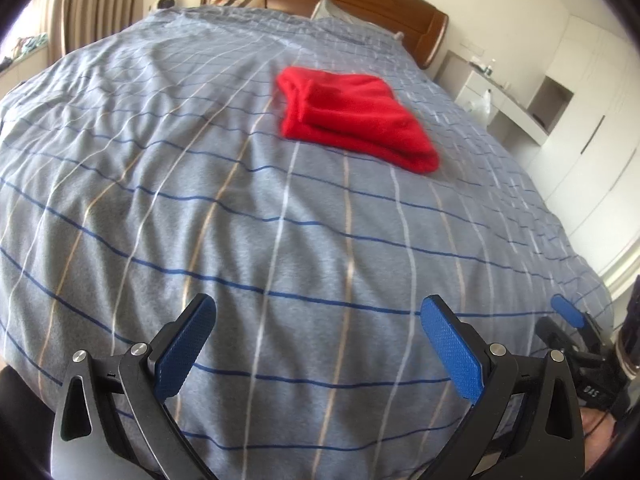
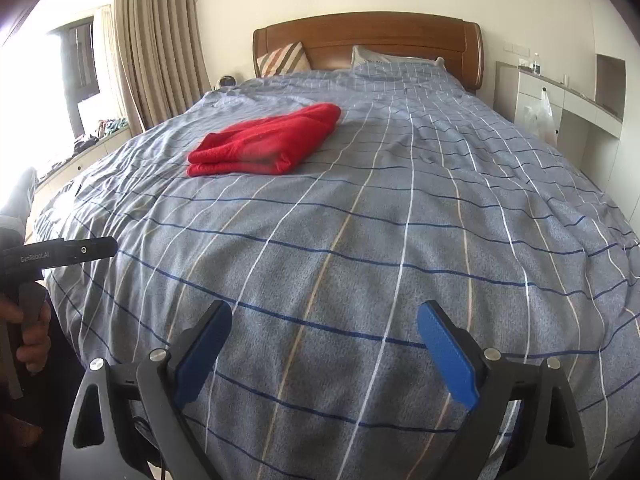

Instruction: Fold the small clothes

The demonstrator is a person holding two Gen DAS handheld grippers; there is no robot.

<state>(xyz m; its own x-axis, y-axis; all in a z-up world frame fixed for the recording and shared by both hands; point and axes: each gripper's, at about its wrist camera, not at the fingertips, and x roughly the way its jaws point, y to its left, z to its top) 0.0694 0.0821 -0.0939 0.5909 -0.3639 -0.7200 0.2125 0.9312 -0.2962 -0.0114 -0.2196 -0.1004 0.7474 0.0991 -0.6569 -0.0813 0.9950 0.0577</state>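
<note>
In the left wrist view, the left gripper (image 1: 318,354) is held with jaws wide and empty above the checked duvet (image 1: 200,208); a folded red garment (image 1: 352,120), slightly blurred, lies well ahead.

In the right wrist view, the right gripper (image 2: 324,354) is likewise spread, holding nothing. The red garment (image 2: 264,140) is judged soft, light and limp, probably fleece; it is best pinched at the stacked edge.

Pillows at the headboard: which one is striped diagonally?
The left pillow, propped upright against the headboard nearer the curtain. The other pillow is plain pale and lies low behind the duvet.
</note>
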